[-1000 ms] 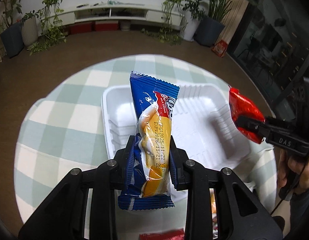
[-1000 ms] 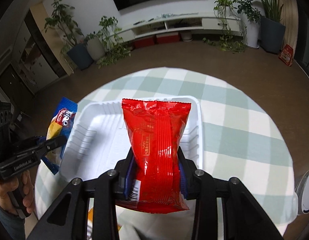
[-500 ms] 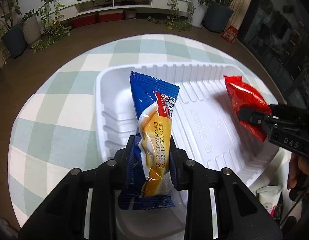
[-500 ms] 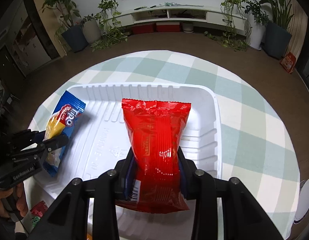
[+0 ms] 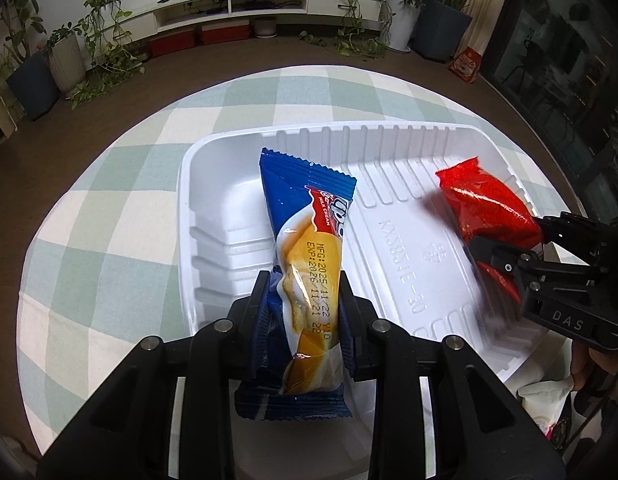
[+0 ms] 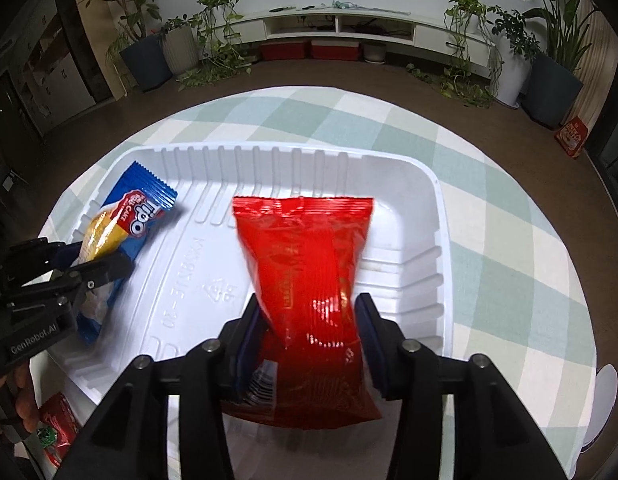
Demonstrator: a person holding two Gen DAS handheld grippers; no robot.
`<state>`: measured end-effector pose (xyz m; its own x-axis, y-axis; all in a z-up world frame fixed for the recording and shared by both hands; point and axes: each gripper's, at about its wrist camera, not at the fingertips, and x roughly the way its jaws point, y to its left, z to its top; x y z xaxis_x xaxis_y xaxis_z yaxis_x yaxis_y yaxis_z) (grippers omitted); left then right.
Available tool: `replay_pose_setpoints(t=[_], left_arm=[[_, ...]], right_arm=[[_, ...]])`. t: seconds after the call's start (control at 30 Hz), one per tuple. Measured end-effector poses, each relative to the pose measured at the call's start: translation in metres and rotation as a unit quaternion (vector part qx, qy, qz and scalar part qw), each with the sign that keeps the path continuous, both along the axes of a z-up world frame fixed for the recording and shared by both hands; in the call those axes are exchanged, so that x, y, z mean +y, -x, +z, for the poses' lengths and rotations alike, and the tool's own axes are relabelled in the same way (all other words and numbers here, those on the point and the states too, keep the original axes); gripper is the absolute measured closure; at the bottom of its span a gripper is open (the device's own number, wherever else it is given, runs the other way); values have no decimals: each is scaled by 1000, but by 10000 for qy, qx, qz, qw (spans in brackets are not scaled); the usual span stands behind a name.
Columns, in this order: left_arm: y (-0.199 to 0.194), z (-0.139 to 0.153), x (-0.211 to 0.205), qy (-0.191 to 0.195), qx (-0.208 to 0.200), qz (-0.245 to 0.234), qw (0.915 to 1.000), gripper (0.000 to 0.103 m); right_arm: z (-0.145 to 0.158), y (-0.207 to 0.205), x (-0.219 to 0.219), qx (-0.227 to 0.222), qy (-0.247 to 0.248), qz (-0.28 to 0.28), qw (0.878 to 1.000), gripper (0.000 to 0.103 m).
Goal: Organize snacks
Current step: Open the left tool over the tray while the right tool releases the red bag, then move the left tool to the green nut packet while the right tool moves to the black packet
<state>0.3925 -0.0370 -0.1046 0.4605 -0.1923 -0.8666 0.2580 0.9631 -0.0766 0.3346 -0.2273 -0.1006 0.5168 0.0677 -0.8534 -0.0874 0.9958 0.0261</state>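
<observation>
- A round table [image 5: 109,208] under a green-and-white checked cloth carries a white plastic tray [image 5: 393,140], and both handheld grippers reach in over the tray's near rim, angled down toward its floor.
- The right gripper [image 6: 309,344] comes in at the tray's right half; its jaws stand parted, a gap showing between the right pad and the red snack bag [image 6: 309,276], which lies between the fingers with its top pointing at the far wall of the tray. Whether the left pad touches the bag cannot be told.
- The left gripper [image 5: 305,300] comes in at the tray's left end, jaws pressed against both sides of the blue-and-yellow cake bar [image 5: 309,252], gripping its lower half with the wrapper's top tilted up over the tray floor.
- The left wrist view alone shows the date stamp on the bar and the red bag [image 5: 489,208] side-on in the other gripper [image 5: 505,256]; the right wrist view alone shows the bar's logo face [image 6: 125,224], the person's left hand [image 6: 17,408] on the handle, and a small red packet [image 6: 57,428] on the cloth outside the tray.
- Half a second ago the right jaws clamped the red bag; they have since spread, and both grippers have moved lower into the tray.
</observation>
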Motion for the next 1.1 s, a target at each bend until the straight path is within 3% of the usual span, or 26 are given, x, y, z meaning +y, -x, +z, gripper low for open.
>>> replay_pose_setpoints(t=[0.13,0.37,0.4,0.43,0.5,0.67,0.8,0.87,1.1], left_arm=[[5,3,0,69,26,-95,9999,75],[9,12,2,178,-83,-17,9998,72],[10,15,2,196,-121,-16,9997,64],[11,19,2,240,-161,-24,9996,46],[16,26,4,333,-244,-36,9991,36],[38,51,12,105,-603,75,9981,36],[75,75,21,-673,-1199,298,9901,36],[98,88,32,-580,-1430,348,9874,36],[185,103,68,-235,-1556,467,9864,32]], right_arm=[[5,5,-4,-75,-79,-61,9999,36],[16,12,-6,-131,-119,-58,9998,35],[19,14,-7,-157,-131,-70,9998,34],[21,15,-7,-166,-149,-77,9997,33],[30,21,-10,-239,-212,-100,9994,32],[59,45,-19,-527,-484,-151,9973,28],[81,79,-21,-798,-726,-76,9941,26],[90,99,-22,-953,-867,-24,9917,24],[109,187,-26,-1390,-1142,-71,9837,20]])
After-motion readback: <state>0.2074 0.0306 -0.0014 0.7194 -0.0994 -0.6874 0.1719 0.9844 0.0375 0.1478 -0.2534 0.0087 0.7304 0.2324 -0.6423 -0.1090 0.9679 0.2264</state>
